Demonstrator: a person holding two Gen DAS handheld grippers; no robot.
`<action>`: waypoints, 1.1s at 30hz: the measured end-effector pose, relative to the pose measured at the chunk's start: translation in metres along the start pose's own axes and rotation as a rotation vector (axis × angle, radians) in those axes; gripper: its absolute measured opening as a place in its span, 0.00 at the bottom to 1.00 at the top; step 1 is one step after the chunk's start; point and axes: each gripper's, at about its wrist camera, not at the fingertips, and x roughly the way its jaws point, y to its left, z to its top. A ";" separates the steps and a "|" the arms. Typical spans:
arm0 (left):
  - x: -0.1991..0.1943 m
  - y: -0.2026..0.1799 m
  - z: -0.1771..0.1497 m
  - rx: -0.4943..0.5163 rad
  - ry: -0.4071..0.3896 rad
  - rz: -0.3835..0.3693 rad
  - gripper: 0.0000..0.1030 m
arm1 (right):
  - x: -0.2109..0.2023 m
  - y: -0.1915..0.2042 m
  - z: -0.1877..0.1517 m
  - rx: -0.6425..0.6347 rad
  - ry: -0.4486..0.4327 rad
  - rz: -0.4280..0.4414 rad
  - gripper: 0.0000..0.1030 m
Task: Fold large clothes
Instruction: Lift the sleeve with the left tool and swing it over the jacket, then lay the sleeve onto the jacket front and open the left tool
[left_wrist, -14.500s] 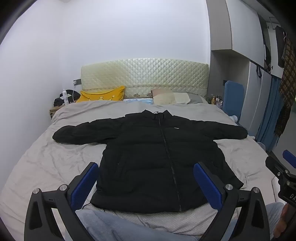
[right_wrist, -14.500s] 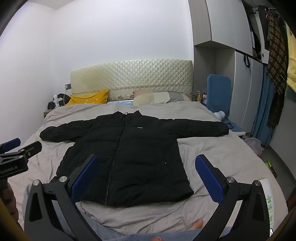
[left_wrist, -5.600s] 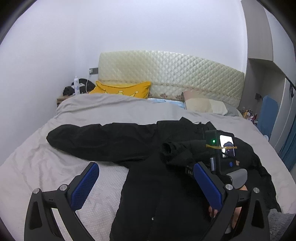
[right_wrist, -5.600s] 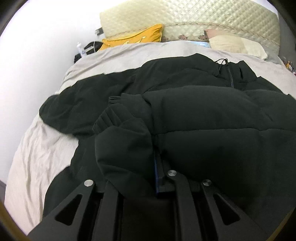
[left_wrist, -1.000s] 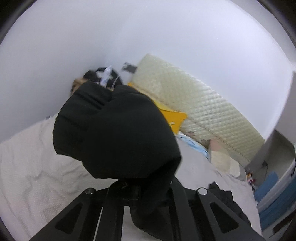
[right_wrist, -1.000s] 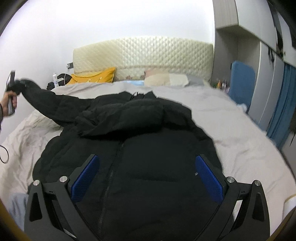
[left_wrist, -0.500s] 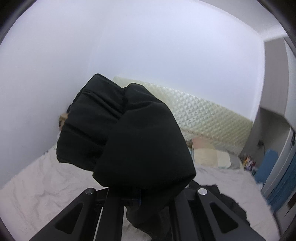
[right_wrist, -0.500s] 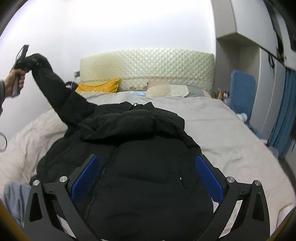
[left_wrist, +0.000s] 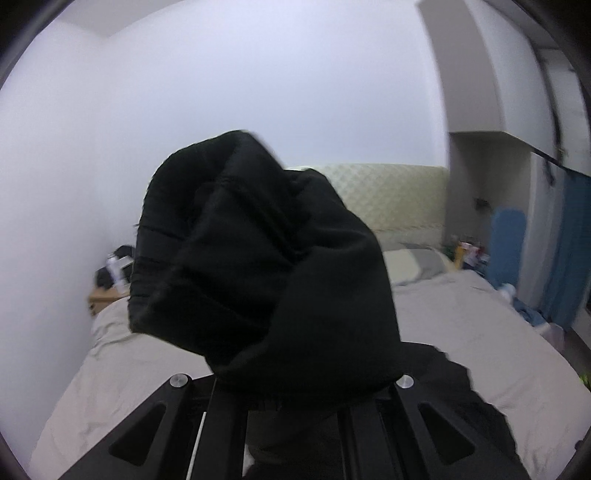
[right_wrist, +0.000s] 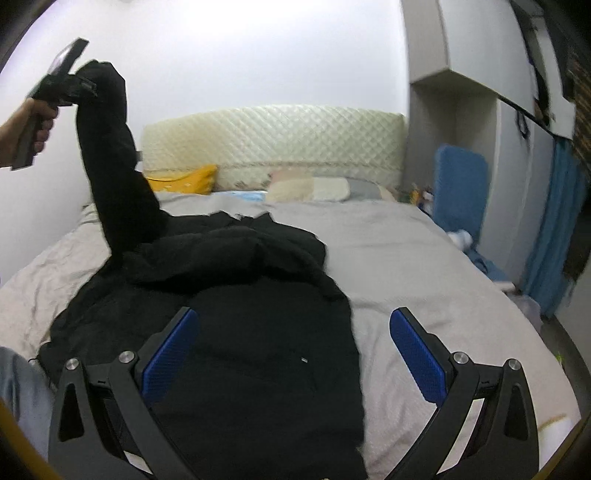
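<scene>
The jacket (right_wrist: 236, 332) looks puffy, soft and light; left gripper (right_wrist: 83, 86) clamps its cuff (left_wrist: 236, 236), right gripper (right_wrist: 291, 350) fingers apart.

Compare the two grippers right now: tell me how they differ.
The left gripper is shut on the jacket sleeve, raised high above the bed; the right gripper is open and holds nothing. The left sits at the sleeve's end; the right hangs low over the jacket's body. Both have black frames.

Left tongs (right_wrist: 83, 86) gripping raised jacket sleeve (right_wrist: 110, 158)
</scene>
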 end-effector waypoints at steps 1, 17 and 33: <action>0.000 -0.011 0.002 0.007 0.001 -0.013 0.06 | 0.000 -0.005 0.000 0.025 0.005 0.000 1.00; 0.108 -0.202 -0.078 0.136 0.090 -0.256 0.07 | -0.006 -0.047 0.003 0.213 -0.029 -0.002 1.00; 0.241 -0.311 -0.208 0.269 0.328 -0.278 0.07 | 0.032 -0.066 -0.017 0.279 0.070 -0.003 1.00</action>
